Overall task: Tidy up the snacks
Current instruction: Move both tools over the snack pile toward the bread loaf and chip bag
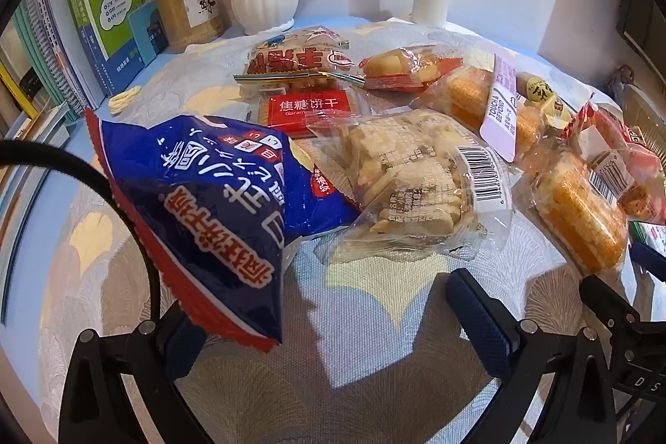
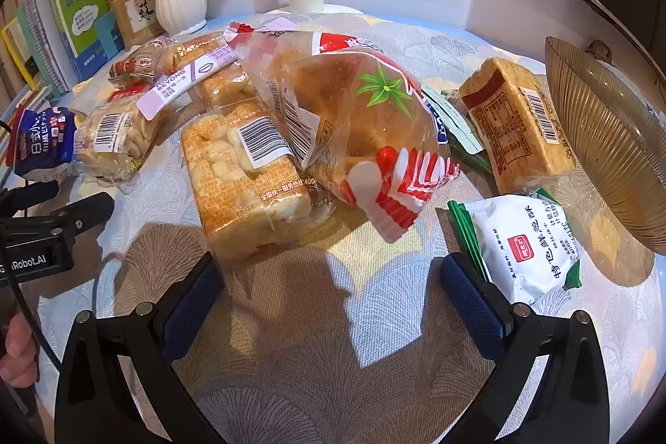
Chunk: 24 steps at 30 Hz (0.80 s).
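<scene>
- Both our grippers are spread wide and hold nothing: left gripper (image 1: 333, 323), right gripper (image 2: 329, 302).
- We see the blue snack bag (image 1: 216, 194) near left, over our left finger.
- Snack packs lie scattered across the tablecloth (image 2: 316, 360); a ribbed bowl (image 2: 612, 152) sits far right.

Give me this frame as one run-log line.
left tool: open, empty | right tool: open, empty | snacks: scattered on table | glass bowl: empty

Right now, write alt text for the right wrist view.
The open right claw hovers over a patterned tablecloth, empty, facing a heap of packaged snacks. A clear bread bag with red stripes sits in the middle, a white and green packet to its right, a ribbed brown bowl beyond.
</scene>
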### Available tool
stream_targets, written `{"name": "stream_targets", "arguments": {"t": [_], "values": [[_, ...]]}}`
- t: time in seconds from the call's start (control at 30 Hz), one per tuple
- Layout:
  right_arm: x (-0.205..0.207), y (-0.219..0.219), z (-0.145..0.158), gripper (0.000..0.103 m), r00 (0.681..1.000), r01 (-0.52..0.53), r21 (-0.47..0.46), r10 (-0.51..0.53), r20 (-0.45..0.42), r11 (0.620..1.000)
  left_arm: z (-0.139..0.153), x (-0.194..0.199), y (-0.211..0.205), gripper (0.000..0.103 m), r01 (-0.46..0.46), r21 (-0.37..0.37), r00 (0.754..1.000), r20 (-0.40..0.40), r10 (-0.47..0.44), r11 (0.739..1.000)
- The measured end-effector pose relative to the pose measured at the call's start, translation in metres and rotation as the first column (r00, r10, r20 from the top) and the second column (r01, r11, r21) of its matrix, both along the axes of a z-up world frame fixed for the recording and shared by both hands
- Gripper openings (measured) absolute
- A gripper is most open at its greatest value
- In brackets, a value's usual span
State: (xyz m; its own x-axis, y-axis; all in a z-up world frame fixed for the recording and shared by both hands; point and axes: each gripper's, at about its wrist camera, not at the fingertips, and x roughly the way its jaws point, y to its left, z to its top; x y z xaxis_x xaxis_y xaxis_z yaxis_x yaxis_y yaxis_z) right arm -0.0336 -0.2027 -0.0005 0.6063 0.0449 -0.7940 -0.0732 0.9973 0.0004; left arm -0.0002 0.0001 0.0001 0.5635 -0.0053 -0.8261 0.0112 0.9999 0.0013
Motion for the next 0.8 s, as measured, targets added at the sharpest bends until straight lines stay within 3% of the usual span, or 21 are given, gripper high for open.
{"name": "stream_targets", "arguments": {"t": [0.17,0.27,0.33,0.4,0.5,0.6,0.73,0.8], "values": [[-0.003,-0.001,0.001,0.103,1.000,0.022,-0.008,-0.022,-0.005,1.000,0.001,-0.002,0.000,0.103,0.008,0.005,1.000,-0.017,-0.008,1.000],[-0.010,0.000,0.004,0.103,0.996,0.018,-0.008,-0.019,-0.089,1.000,-0.001,-0.012,-0.002,0.103,0.033,0.002,0.999,-0.036,-0.033,0.999],[-0.016,0.000,0.004,0.103,0.994,-0.021,-0.015,0.019,-0.107,1.000,0.003,-0.032,-0.001,0.103,0.056,-0.002,0.998,-0.016,-0.056,0.998],[-0.023,-0.004,0.002,0.103,0.997,-0.050,-0.007,0.049,-0.066,0.999,0.007,-0.048,-0.003,0.103,0.068,-0.004,0.998,0.015,-0.068,0.998],[-0.032,-0.010,0.003,0.103,0.998,-0.037,0.023,0.038,-0.053,0.999,0.019,-0.056,-0.001,0.103,0.089,-0.008,0.993,0.083,-0.088,0.996],[-0.052,-0.010,0.018,0.103,0.999,-0.041,0.031,0.040,0.032,0.999,0.034,-0.062,0.000,0.103,0.101,-0.017,0.983,0.158,-0.097,0.995],[-0.083,0.016,0.053,0.103,0.958,-0.095,-0.138,0.128,0.257,0.986,0.057,-0.068,0.001,0.103,0.136,-0.052,0.954,0.277,-0.117,0.989],[-0.076,0.020,0.060,0.103,0.941,-0.097,-0.161,0.143,0.306,0.982,0.066,-0.067,-0.004,0.103,0.176,-0.051,0.935,0.321,-0.150,0.983]]}}
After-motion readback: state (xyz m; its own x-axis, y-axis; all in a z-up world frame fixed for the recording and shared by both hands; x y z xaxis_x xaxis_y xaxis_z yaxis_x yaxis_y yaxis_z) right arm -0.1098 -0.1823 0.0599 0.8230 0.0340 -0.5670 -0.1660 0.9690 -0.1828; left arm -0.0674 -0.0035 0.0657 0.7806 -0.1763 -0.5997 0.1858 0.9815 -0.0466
